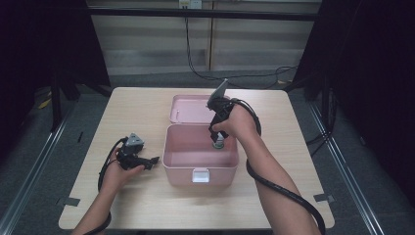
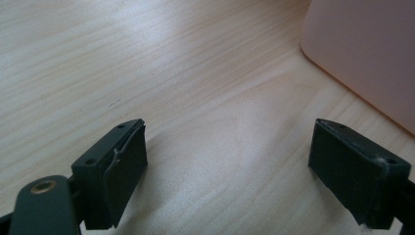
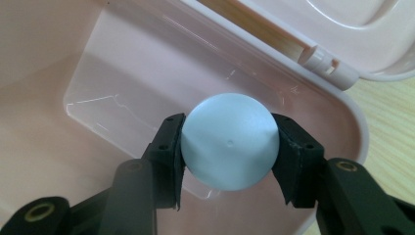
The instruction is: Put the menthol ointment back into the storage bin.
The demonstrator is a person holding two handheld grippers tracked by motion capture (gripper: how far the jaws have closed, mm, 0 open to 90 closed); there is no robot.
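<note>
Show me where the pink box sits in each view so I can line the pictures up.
High view: the pink box sits mid-table, lid open toward the far side, right gripper inside it.
Left gripper view: one rounded corner of its wall, upper right.
Right gripper view: its inside lies behind the pale blue cap clamped in the jaws.
Shared landmark: the wooden table.

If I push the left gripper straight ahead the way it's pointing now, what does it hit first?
Probably the bare wooden table: the left gripper, its fingers open with nothing between them, angles down at it. The pink box sits off to the side of that line, though depth is hard to judge.
</note>
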